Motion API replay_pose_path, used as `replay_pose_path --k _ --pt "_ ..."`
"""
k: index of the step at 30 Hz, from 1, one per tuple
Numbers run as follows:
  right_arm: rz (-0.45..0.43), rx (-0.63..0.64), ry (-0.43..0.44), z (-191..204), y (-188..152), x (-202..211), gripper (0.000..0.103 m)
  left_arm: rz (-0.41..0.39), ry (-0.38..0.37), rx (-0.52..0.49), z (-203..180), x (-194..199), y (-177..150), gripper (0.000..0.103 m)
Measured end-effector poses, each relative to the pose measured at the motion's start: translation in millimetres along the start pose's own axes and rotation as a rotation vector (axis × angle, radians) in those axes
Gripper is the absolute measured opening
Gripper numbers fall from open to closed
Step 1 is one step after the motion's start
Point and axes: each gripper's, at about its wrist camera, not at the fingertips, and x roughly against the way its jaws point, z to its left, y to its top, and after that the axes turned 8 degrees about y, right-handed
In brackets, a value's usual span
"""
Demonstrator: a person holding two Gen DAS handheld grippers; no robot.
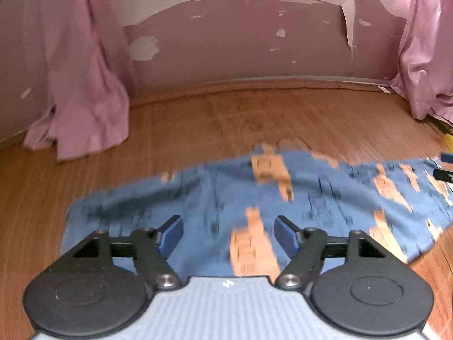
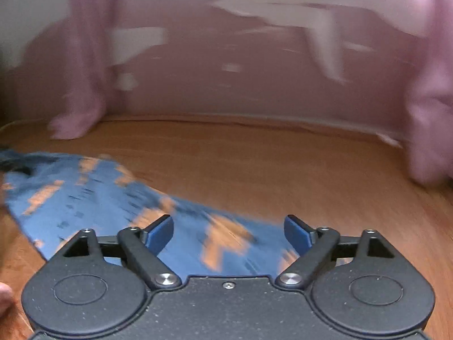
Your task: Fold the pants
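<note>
Writing: none legible; dark marks on the pants (image 1: 215, 195) are smeared by motion blur.
Pants: blue with orange patches, spread flat on the wooden floor (image 1: 220, 119), directly below and ahead of both grippers.
Left gripper (image 1: 228, 233): jaws spread wide, nothing held; contact with the cloth cannot be told.
Right gripper (image 2: 228, 233): jaws spread wide, nothing clamped; pants (image 2: 93, 198) extend to its left.
Background: pink curtain (image 1: 85, 85) and peeling wall (image 1: 240, 42) are seen beyond.

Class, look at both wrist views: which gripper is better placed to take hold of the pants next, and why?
Probably the left gripper: its open jaws sit over the middle of the pants. The right gripper, also open, faces their narrow end.
</note>
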Motion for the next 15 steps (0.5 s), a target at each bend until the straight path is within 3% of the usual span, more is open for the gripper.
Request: replay_pose_path --k 2,5,7,10,15 --pt "0.013 0.026 0.13 -3 23 -26 0.09 -0.023 -0.016 -0.088 -11 -13 16 0.079" --pt "0.054 0.022 0.347 -8 66 -77 0.09 -0.08 -0.027 -0.343 -32 -29 28 0.087" --pt "0.106 0.005 0.494 -10 89 -113 0.081 -0.089 -0.049 -0.475 -40 -42 31 0.087" --pt "0.2 -0.033 0.629 -3 112 -169 0.062 -0.053 -0.157 -0.491 -35 -53 25 0.087" --pt "0.32 0.019 0.772 37 123 -242 0.05 -0.011 -0.201 -0.39 -21 -61 -4 0.088"
